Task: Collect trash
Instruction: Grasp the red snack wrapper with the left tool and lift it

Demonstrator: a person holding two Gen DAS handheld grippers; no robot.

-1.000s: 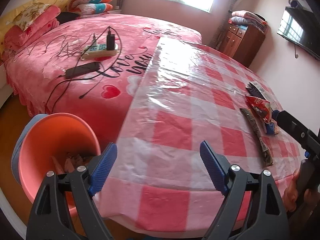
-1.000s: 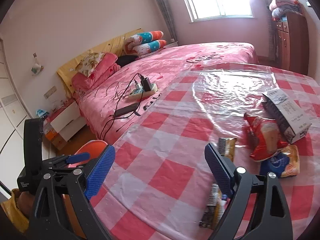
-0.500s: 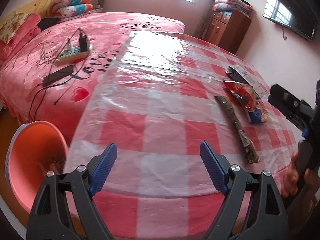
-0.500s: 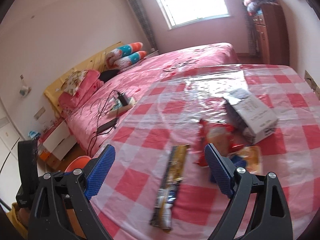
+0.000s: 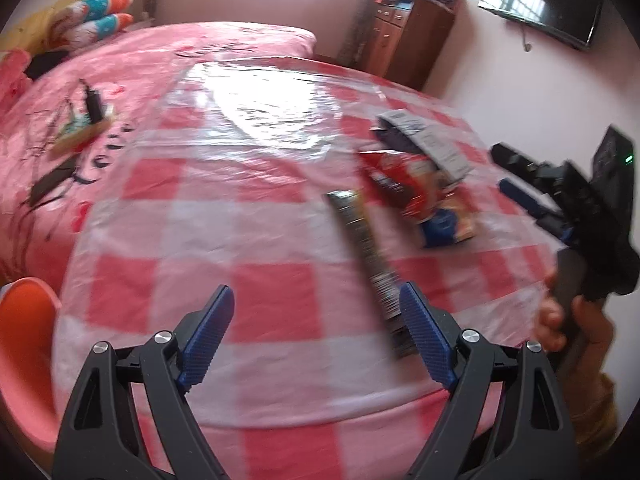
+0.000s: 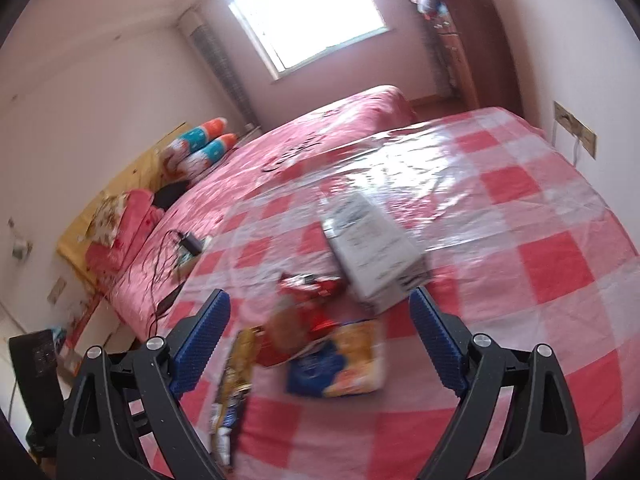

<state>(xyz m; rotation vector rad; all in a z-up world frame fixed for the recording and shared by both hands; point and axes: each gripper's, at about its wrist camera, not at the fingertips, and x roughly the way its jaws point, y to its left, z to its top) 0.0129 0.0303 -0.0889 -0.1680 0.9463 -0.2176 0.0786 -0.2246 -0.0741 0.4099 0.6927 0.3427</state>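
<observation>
Trash lies on the red-and-white checked table [image 5: 208,248]: a long dark wrapper [image 5: 366,256], a red snack bag [image 5: 396,180], a blue-and-yellow packet [image 5: 446,222] and a grey-white carton [image 5: 428,142]. My left gripper [image 5: 316,344] hangs open above the table's near edge, its right finger beside the long wrapper's near end. In the right wrist view my right gripper [image 6: 320,346] is open and empty above the red bag [image 6: 300,312] and the blue-and-yellow packet [image 6: 340,364]; the carton [image 6: 372,252] lies just beyond and the long wrapper [image 6: 234,384] to the left. The right gripper [image 5: 532,192] also shows at the left view's right edge.
An orange bin [image 5: 24,344] stands on the floor left of the table. A pink bed [image 5: 132,64] with a power strip [image 5: 82,126] and cables lies beyond. A wooden cabinet [image 5: 408,40] and a wall TV [image 5: 540,0] stand at the back right. A hand [image 5: 568,320] holds the right gripper.
Both grippers have swung right across the table toward the trash. The bin has slid to the left view's edge; the wrappers now lie between the right gripper's fingers. Both stayed open.
</observation>
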